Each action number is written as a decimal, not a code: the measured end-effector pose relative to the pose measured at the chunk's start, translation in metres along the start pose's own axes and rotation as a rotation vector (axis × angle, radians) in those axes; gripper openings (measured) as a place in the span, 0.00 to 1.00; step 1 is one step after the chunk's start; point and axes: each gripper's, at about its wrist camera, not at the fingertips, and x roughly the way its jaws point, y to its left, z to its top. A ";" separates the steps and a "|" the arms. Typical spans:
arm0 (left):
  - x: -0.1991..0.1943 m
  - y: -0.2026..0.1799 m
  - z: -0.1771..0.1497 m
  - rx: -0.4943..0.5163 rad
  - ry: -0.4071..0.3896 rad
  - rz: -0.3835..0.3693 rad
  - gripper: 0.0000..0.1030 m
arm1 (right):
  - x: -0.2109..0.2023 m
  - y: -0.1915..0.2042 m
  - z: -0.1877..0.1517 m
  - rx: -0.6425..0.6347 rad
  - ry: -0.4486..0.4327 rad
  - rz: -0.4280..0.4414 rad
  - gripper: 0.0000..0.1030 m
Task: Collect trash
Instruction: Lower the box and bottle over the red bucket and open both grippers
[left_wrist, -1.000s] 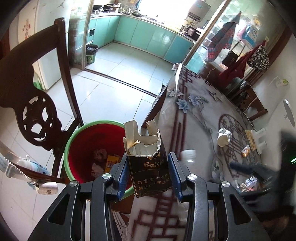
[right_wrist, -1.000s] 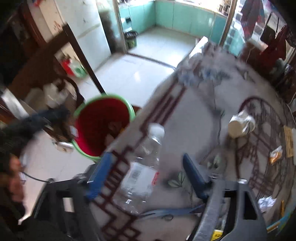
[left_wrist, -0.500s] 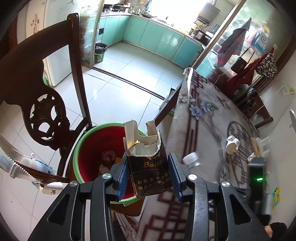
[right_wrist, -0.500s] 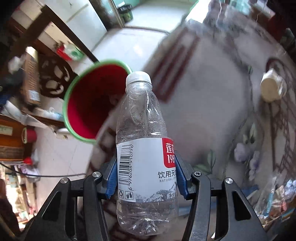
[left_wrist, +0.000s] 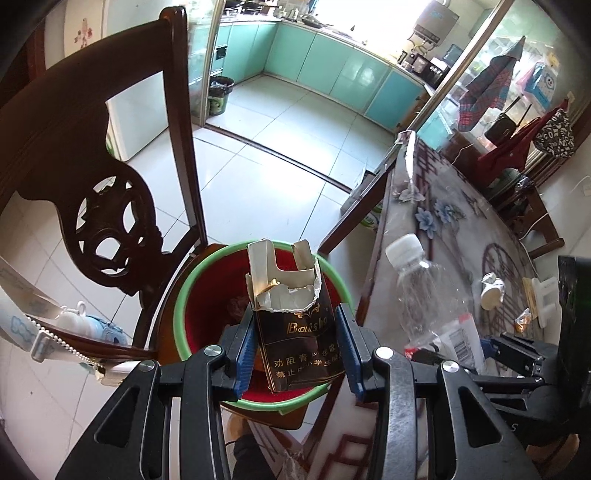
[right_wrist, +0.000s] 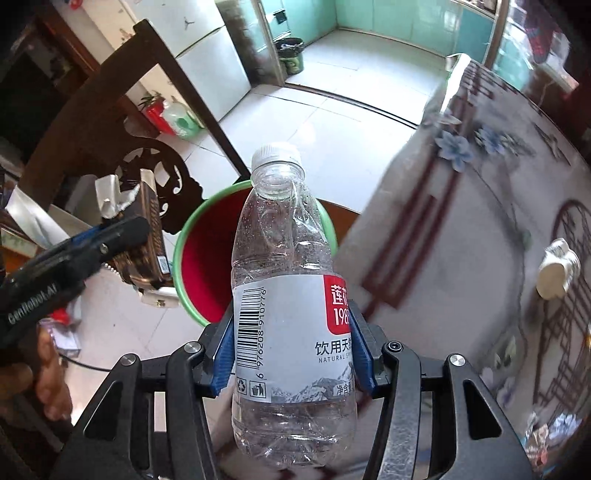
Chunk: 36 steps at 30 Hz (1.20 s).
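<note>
Trash is in both hands at once, so this looks like the drop-off step rather than the picking-up. Nearest, the left gripper has its blue jaws closed on a torn cigarette pack, held upright over the near rim of the red bin with the green lip; a few scraps already lie in the bottom. At about three o'clock from it, the right gripper is clamped around the label of an empty water bottle, cap pointing to twelve o'clock, with the bin mouth showing behind the bottle's shoulder. Next, I judge, each gripper needs to be squarely over the opening before its jaws part. Farther off, at two o'clock, the patterned table carries a crumpled paper cup and wrappers.
</note>
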 end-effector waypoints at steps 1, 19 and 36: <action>0.001 0.002 0.000 -0.004 0.005 0.003 0.37 | 0.003 0.003 0.003 -0.008 0.005 -0.003 0.50; 0.019 0.016 0.007 -0.013 0.044 0.035 0.41 | 0.011 0.026 0.017 -0.055 -0.017 -0.001 0.51; 0.009 -0.021 0.005 0.024 0.017 0.009 0.58 | -0.038 -0.001 -0.005 0.014 -0.118 -0.016 0.70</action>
